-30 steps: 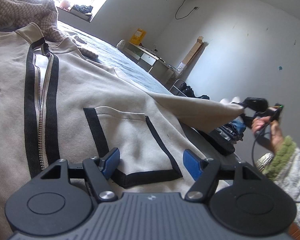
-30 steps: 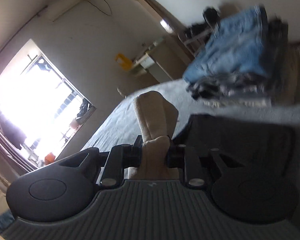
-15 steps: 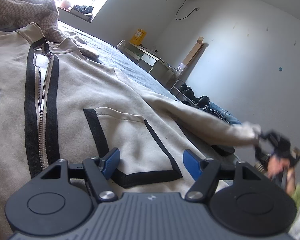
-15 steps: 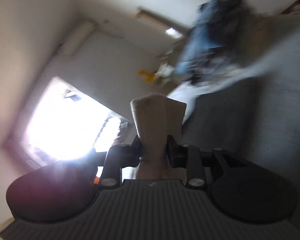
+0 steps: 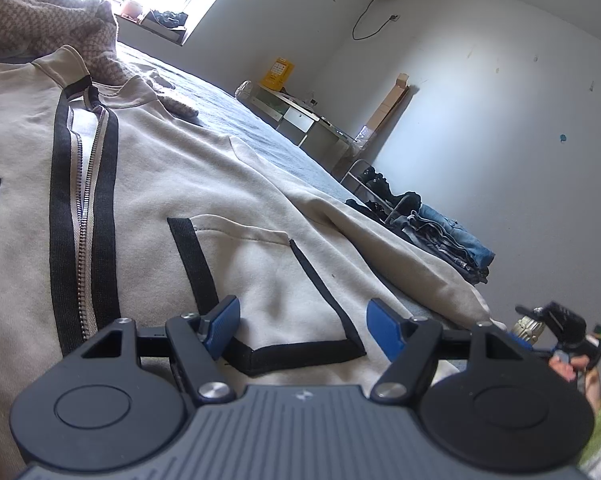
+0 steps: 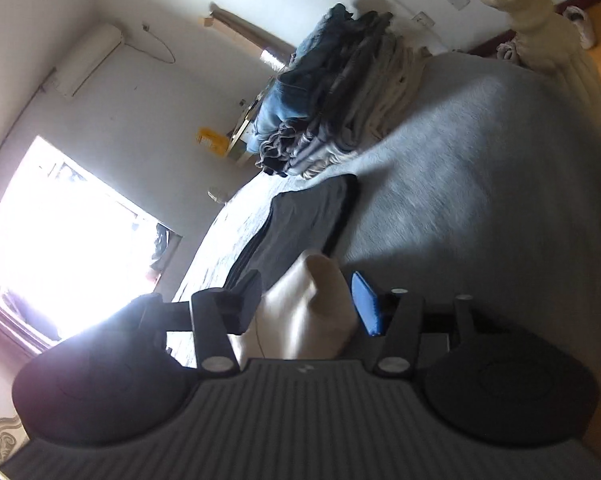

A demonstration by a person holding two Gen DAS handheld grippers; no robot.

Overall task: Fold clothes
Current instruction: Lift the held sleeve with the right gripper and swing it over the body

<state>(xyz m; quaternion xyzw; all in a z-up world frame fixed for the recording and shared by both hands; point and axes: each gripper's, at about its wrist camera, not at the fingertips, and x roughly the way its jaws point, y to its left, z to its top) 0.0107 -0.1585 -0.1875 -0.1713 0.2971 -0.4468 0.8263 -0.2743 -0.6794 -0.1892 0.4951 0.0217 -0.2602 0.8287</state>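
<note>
Spread flat on the grey-blue bed, the beige zip-up jacket with black trim awaits folding. Left gripper hovers spread above its pocket; right gripper looks parted around the beige sleeve cuff, probably just loose. Next: fold the sleeve inward, with bare bed beside the stacked jeans.

The jacket is soft matt cloth with a shiny metal zip. The bed cover looks fuzzy.

One beige jacket, one folded clothes stack, two tools
</note>
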